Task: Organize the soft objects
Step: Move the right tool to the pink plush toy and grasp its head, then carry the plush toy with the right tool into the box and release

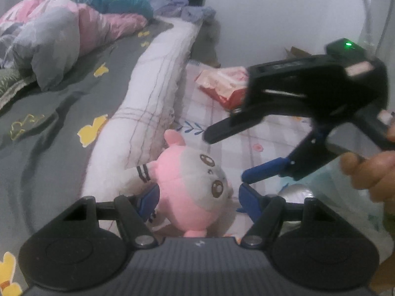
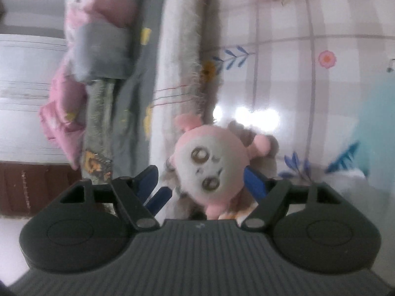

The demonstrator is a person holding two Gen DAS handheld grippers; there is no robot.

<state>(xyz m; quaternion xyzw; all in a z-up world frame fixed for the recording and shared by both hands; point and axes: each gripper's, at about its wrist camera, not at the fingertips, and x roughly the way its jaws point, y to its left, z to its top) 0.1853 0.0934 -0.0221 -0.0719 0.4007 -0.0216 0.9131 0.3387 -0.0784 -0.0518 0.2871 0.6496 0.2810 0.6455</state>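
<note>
the bed [image 1: 49,113] is your biggest thing here, under a dark grey sheet with yellow prints, and everything else sits on or beside it. a bunched quilt [image 1: 61,37] in pink, grey and teal lies heaped at the bed's far side. a long white bolster pillow [image 1: 148,93] runs along the bed's near edge, and beside that edge lies a pale checked cloth [image 1: 259,138] with small flower prints. a red and white packet [image 1: 227,86] rests on that cloth, further from the bed than the toy.

the pink plush toy [image 1: 197,180], round with a grey-white face and brown eyes, lies against the bolster at the bed's edge, face up.

your left gripper [image 1: 197,197] has its blue fingers [image 1: 148,199] apart on either side of the toy; whether the pads press on it you cannot tell from here. your right gripper [image 1: 224,157] comes in from the side away from the bed, held in your hand [image 1: 370,170], its fingers spread wide with nothing between them in the left wrist view. the right wrist view is blurred and shows the toy just ahead of those spread fingers.
</note>
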